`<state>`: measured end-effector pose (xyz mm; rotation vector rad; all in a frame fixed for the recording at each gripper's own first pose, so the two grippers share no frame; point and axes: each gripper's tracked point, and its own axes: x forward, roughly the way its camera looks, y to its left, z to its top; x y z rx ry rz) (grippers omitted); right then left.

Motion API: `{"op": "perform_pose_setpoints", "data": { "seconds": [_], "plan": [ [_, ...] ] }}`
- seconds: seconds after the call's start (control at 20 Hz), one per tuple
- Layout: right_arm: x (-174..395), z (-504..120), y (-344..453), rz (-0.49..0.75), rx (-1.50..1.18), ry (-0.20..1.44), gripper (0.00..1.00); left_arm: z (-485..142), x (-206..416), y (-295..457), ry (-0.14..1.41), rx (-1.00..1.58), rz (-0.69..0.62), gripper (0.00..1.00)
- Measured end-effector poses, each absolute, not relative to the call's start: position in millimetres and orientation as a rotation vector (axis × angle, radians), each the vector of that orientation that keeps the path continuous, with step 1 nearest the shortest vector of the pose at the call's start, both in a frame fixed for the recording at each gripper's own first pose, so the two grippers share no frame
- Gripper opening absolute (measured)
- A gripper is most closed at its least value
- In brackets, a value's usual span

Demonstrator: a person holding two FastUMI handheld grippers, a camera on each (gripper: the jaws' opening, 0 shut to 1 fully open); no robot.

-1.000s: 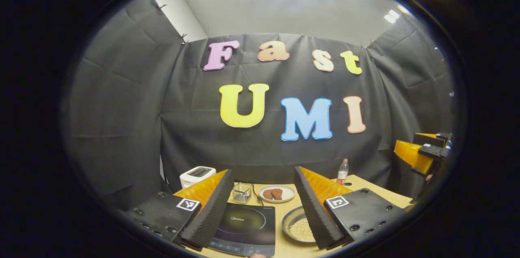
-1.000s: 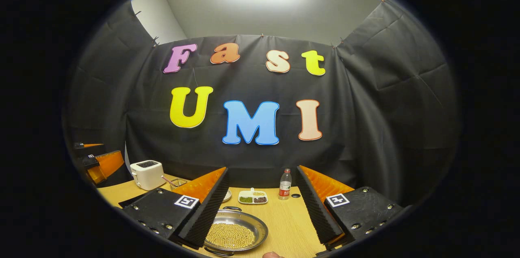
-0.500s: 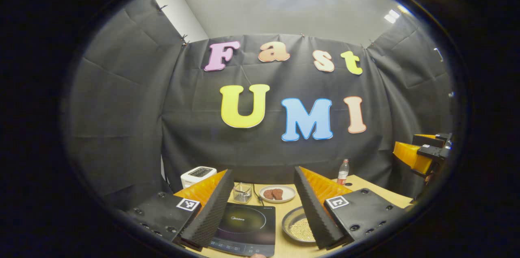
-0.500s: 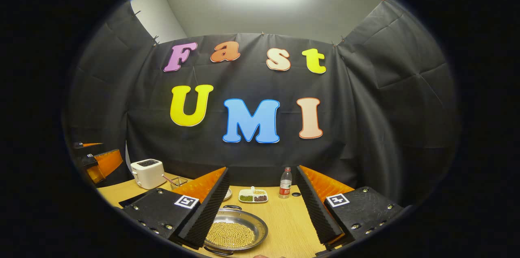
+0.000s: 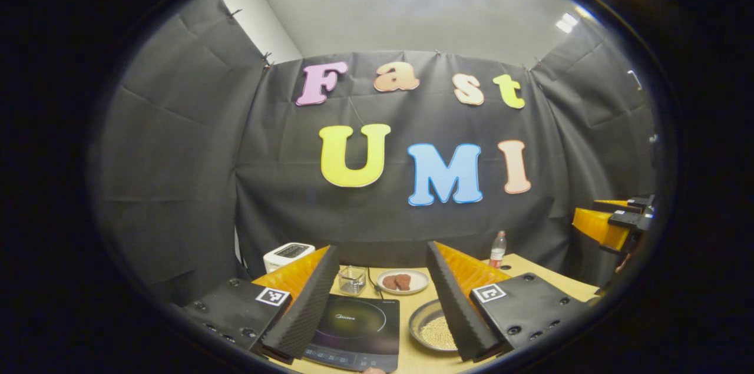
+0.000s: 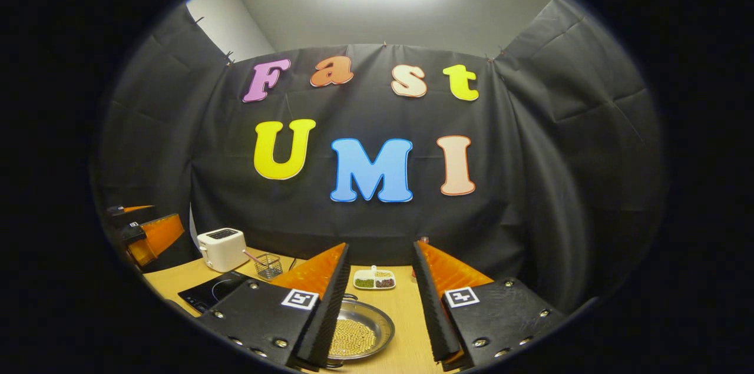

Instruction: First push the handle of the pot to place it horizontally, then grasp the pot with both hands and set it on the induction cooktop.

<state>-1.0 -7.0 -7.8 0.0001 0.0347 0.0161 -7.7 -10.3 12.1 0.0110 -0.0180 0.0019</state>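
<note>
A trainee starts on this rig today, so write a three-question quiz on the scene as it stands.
1. True or false: the pot already sits on the induction cooktop.
2. What lies in the pot? A) water B) small pale round grains C) slices of bread
3. Fill the gap: the left claw and the right claw are both ____ (open or shut).

Key: 1 false, as the pot stands on the table beside the cooktop; 2 B; 3 open, with nothing between the fingers.
</note>
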Motion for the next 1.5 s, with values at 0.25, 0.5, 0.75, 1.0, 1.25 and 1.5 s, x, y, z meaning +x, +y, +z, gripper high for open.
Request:
{"op": "perform_pose_setpoints", "data": {
  "seconds": [0.25,0.5,0.75,1.0,1.25,1.5],
  "plan": [
    [-0.5,-8.2,-16.8,-0.014,0.011,0.039,0.20,13.6,-10.7,-13.0,-0.024,0.014,0.007,0.97],
    [-14.6,-22.2,-25.3,0.009,0.030,0.091,0.10,17.5,-12.6,-19.0,-0.031,0.013,0.014,0.96],
    [1.4,-28.2,-16.2,0.083,0.024,0.099,0.08,19.6,-13.1,-31.4,-0.042,0.021,0.028,0.97],
    [5.9,-32.2,-11.4,0.168,0.037,0.085,0.07,19.7,-16.1,-45.5,-0.044,0.031,0.068,0.97],
    [15.3,-53.8,1.9,0.227,0.071,0.140,0.07,16.5,-22.1,-43.6,-0.041,0.050,0.114,1.00],
    [25.0,-75.3,35.1,0.313,0.068,0.193,0.07,17.2,-13.0,-25.3,-0.046,0.059,0.145,1.00]
  ]
}}
